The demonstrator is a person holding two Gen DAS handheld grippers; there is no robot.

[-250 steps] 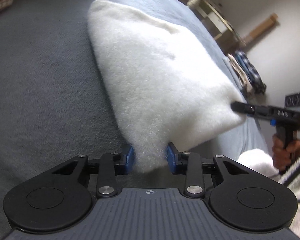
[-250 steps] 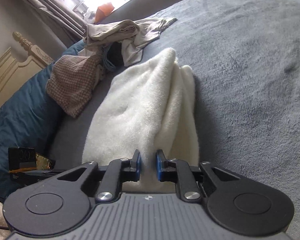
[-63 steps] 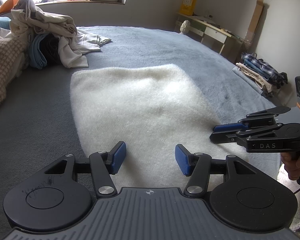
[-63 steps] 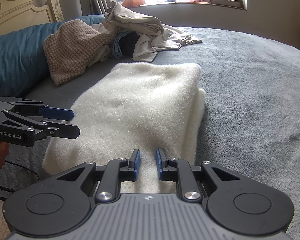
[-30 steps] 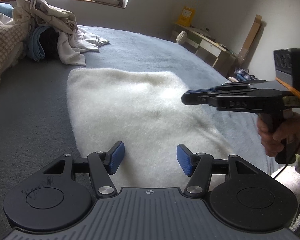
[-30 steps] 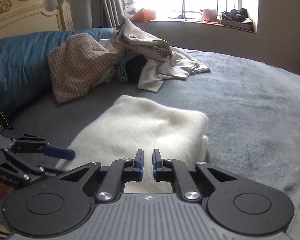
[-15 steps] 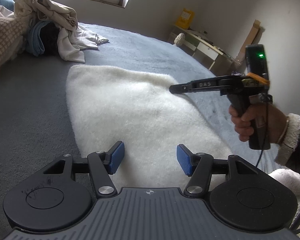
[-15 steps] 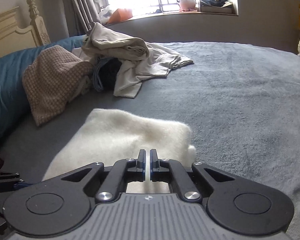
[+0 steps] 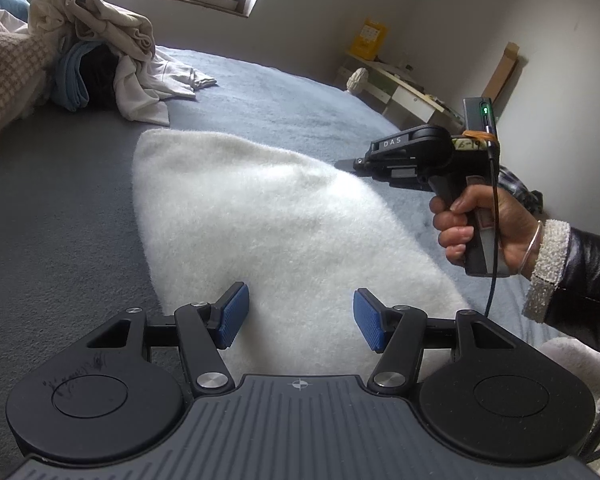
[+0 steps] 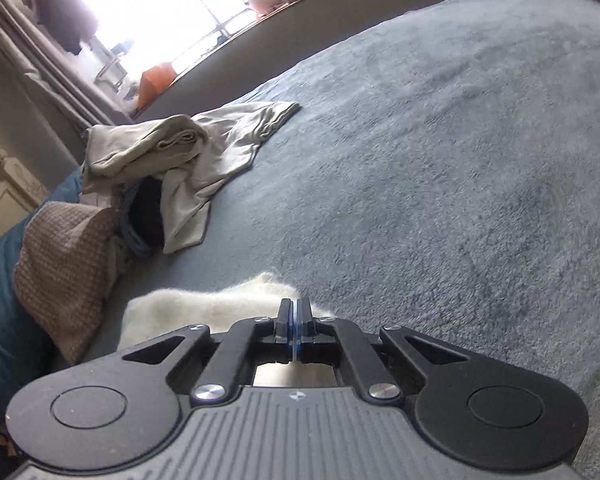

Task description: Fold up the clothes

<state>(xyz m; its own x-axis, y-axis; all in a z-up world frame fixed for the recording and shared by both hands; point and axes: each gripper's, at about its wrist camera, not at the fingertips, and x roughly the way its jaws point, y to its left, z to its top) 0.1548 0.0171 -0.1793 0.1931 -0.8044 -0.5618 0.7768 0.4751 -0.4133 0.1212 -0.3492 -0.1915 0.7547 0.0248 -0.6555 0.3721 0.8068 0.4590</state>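
Note:
A white fluffy garment (image 9: 260,216) lies folded flat on the grey bed cover (image 9: 40,220). My left gripper (image 9: 300,312) is open, low over the garment's near end, with the pile of the fabric between its blue pads (image 9: 232,314) but not pinched. A hand (image 9: 472,224) holds my right gripper (image 9: 348,164), which is shut, its tip at the garment's right edge. In the right wrist view the right gripper (image 10: 296,312) has its pads pressed together with nothing between them, and the garment's far corner (image 10: 204,304) lies just past the tips.
A heap of clothes sits at the far left: a beige garment (image 9: 100,32), a blue and black bundle (image 9: 76,84) and a checked cloth (image 9: 4,80). A low desk (image 9: 400,88) stands by the right wall. Wide grey bed cover (image 10: 460,160) lies to the right.
The right gripper's last small gap has shut. It rolled upright and came down and inward to the garment's right edge. The left gripper has stayed put, open.

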